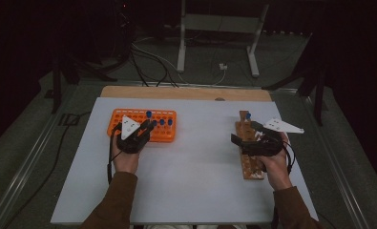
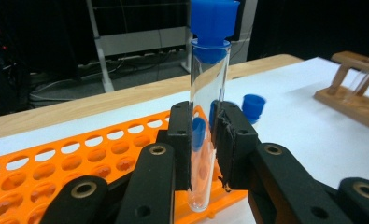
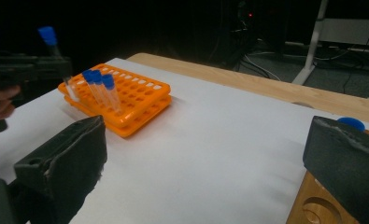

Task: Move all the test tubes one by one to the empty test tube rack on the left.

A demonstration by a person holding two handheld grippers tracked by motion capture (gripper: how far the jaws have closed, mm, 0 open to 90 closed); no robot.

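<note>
My left gripper (image 2: 209, 144) is shut on a clear test tube (image 2: 209, 84) with a blue cap, held upright just above the near right corner of the orange rack (image 2: 79, 158). In the high view the left gripper (image 1: 145, 129) sits over the orange rack (image 1: 129, 117), where a few more blue-capped tubes (image 1: 165, 122) stand. My right gripper (image 3: 205, 158) is open wide with nothing between its jaws. It hovers (image 1: 243, 132) above the wooden rack (image 1: 251, 167), which holds one blue-capped tube (image 1: 248, 116) at its far end.
The white table top (image 1: 195, 171) lies between the two racks. A wooden strip (image 1: 186, 92) runs along the far edge. Beyond it are a metal stand (image 1: 181, 43) and cables on the floor. Three capped tubes (image 3: 98, 81) lean in the orange rack (image 3: 140, 100).
</note>
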